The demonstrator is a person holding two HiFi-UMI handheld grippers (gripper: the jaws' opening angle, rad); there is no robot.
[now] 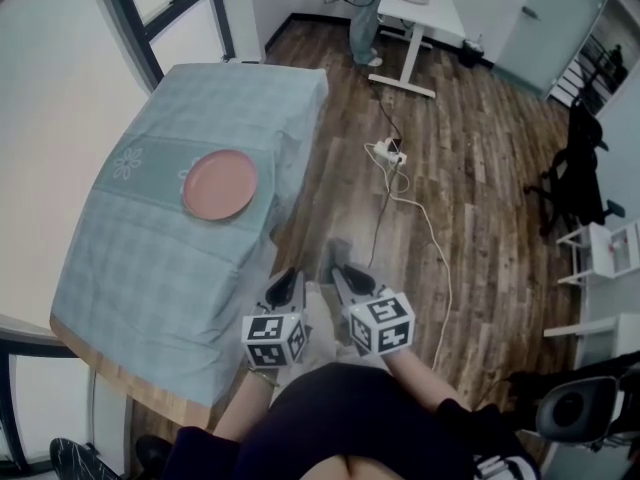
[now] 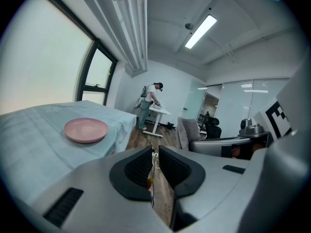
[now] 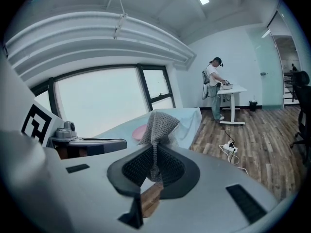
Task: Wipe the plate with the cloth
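A round pink plate (image 1: 220,184) lies on the table under a pale teal tablecloth (image 1: 160,268), far left of both grippers. Both are held off the table's right side, above the wooden floor. My left gripper (image 1: 289,284) is open by a narrow gap with nothing between its pads; in the left gripper view (image 2: 155,153) the plate (image 2: 86,129) sits ahead to the left. My right gripper (image 1: 345,271) is shut on a grey knitted cloth (image 3: 160,124) that sticks up out of its jaws (image 3: 154,155). The cloth hides most of the plate (image 3: 140,130) in the right gripper view.
A white power strip (image 1: 391,152) and its cable trail over the wooden floor (image 1: 480,188) ahead of the grippers. A person stands at a white desk (image 1: 420,8) at the back. A black office chair (image 1: 580,173) and white shelves (image 1: 605,253) are at the right.
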